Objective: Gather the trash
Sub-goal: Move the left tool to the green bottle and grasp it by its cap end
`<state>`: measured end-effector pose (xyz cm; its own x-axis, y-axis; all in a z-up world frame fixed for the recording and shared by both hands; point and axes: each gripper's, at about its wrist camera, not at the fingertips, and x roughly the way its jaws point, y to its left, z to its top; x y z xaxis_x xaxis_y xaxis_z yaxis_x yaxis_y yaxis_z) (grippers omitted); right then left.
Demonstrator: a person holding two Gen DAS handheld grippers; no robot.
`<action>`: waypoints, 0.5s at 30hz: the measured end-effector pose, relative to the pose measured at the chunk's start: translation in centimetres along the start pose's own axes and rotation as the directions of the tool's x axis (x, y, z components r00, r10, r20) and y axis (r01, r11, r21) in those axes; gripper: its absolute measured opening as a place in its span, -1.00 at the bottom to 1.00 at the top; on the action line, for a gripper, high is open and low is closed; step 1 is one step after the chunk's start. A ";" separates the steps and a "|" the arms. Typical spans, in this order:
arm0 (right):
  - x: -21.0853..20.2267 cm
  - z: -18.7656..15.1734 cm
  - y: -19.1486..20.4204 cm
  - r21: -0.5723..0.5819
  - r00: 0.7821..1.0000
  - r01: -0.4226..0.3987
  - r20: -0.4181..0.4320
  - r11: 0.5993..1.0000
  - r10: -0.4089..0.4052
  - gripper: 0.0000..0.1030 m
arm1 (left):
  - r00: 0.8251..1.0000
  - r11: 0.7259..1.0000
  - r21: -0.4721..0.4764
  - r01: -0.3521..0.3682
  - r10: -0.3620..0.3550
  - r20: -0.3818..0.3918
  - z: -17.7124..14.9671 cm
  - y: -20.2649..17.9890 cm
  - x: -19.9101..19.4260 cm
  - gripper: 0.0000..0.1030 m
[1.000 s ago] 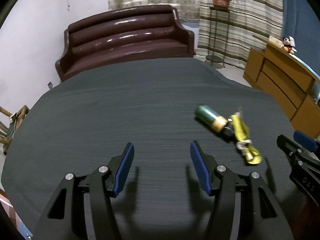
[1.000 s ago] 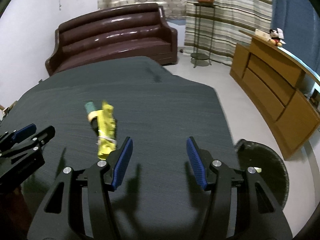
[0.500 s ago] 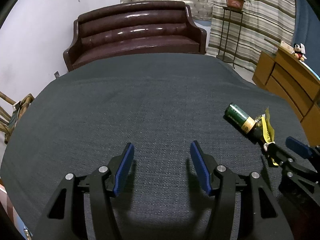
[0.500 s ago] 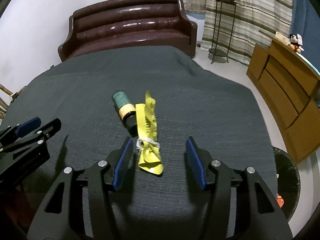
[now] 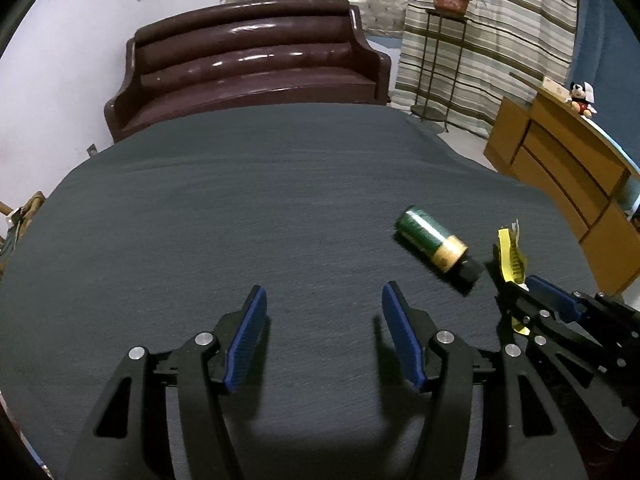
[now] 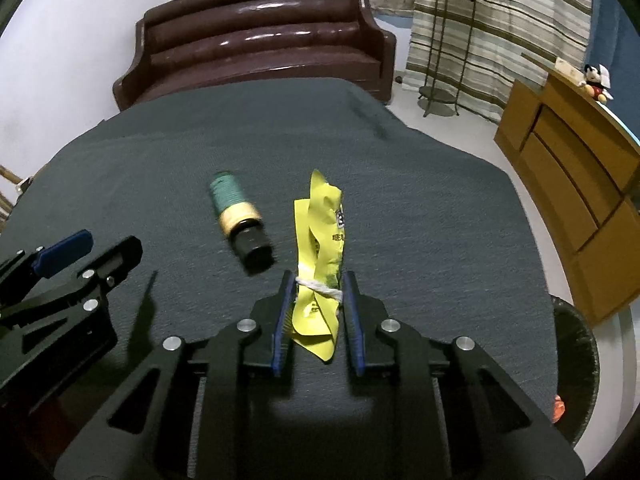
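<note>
Closing fingers: our right gripper drew its blue-padded fingers in on the yellow wrapper, which lay between them, pads at its sides.
Wrapper: crinkled glossy film, cinched by white string, on the dark woven worktop; long axis running away from us.
Bottle: a smooth green cylinder with a tan band and black cap lay just left, cap toward us.
Left gripper: we held it released, nothing between.
Surroundings: a glossy brown sofa beyond; black bin at right.
</note>
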<state>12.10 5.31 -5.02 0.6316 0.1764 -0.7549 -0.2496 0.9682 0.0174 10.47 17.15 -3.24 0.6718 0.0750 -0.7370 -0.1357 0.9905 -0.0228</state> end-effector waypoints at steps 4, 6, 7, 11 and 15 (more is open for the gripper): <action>-0.1 0.5 -2.0 0.045 1.000 0.019 0.016 0.999 -0.020 -0.54 | 1.000 1.000 0.016 0.018 -0.018 0.009 0.8 -1.5 0.1 0.15; -0.1 0.7 -3.0 0.059 0.999 0.030 0.021 0.998 -0.031 -0.54 | 1.000 0.999 0.024 0.026 -0.026 0.012 1.1 -2.3 0.2 0.15; 0.0 0.8 -3.4 0.066 0.999 0.034 0.022 0.997 -0.035 -0.54 | 1.000 0.999 0.029 0.028 -0.028 0.014 1.3 -2.7 0.3 0.15; 0.5 0.9 -5.2 0.092 0.999 0.038 0.015 0.995 -0.040 -0.54 | 0.999 0.998 0.043 0.035 -0.036 0.011 2.0 -4.1 1.0 0.15; 1.1 1.0 -6.3 0.121 1.000 0.016 -0.002 0.992 -0.016 -0.54 | 0.999 0.997 0.064 0.032 -0.032 0.000 2.5 -5.2 2.0 0.20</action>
<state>15.15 -0.40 -5.31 0.6339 0.1607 -0.7565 -0.1485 0.9853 0.0849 14.33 12.42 -2.87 0.6754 0.0435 -0.7361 -0.0670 0.9977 -0.0026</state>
